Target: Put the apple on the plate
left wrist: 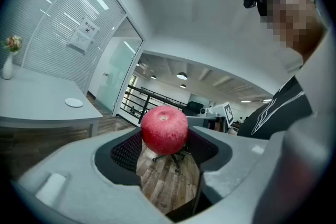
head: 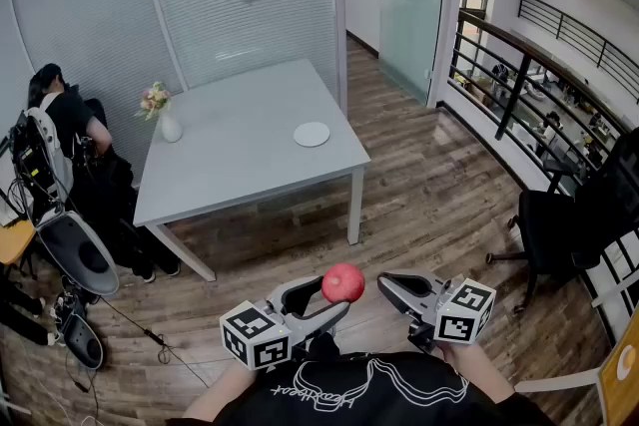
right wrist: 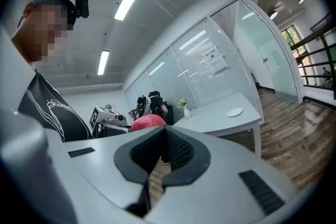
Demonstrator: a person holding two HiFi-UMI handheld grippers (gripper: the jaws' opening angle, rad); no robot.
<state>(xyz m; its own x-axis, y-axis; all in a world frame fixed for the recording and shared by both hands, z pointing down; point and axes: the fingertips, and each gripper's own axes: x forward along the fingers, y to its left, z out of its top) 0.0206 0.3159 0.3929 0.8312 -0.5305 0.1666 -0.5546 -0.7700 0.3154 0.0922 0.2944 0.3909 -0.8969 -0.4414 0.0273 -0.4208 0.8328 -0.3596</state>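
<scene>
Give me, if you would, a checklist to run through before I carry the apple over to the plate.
1. Apple held between the left tool's pads: ok.
2. Right tool shut, empty, apart from the apple: ok.
3. Plate bare, lying flat on the table: ok.
4. Vase stands well apart from the plate: ok.
5. Plate within reach from here: not ok; open floor lies between.
6. Grip firm enough for the walk: cannot tell.

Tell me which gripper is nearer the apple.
Left. The left gripper grips the apple between its fingers; the right gripper, shut and empty, sits apart on the apple's right in the head view.
</scene>
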